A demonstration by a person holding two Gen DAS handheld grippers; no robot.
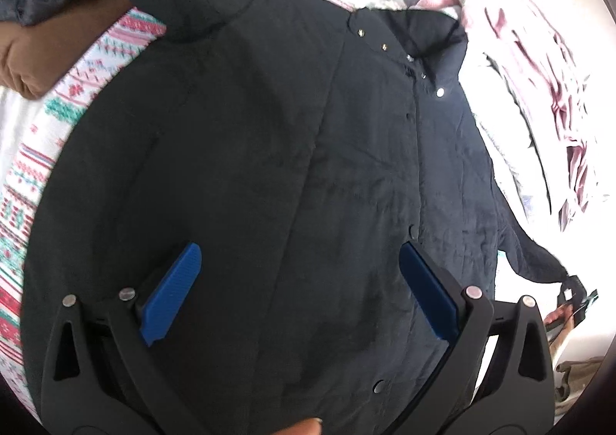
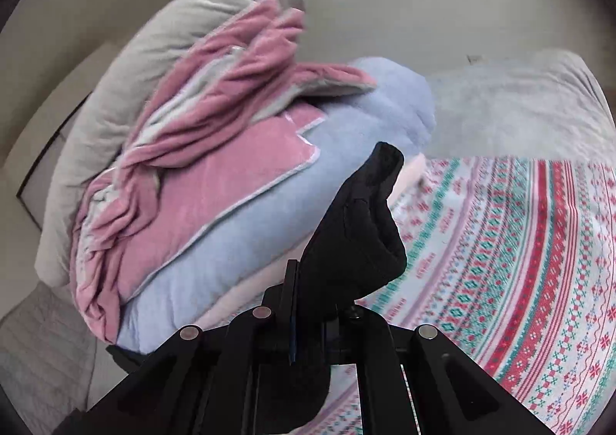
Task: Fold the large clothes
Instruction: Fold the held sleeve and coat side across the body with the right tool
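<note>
A large black coat (image 1: 269, 165) with snap buttons down its front lies spread over a patterned bedspread (image 1: 23, 173). My left gripper (image 1: 300, 248) hovers over the coat's lower front, open, its blue pads (image 1: 173, 292) wide apart with only flat cloth below them. In the right wrist view my right gripper (image 2: 308, 273) is shut on a bunched fold of the black coat (image 2: 362, 219), which sticks up from between the jaws, lifted above the bed. Its pads are hidden by the fabric.
A heap of pink, grey and pale blue bedding (image 2: 215, 150) is piled on the bed beside the coat, seen also as a pink blanket (image 1: 539, 61). A person's hand and dark sleeve (image 1: 19, 61) show at the upper left. The red and green bedspread (image 2: 519, 242) stretches to the right.
</note>
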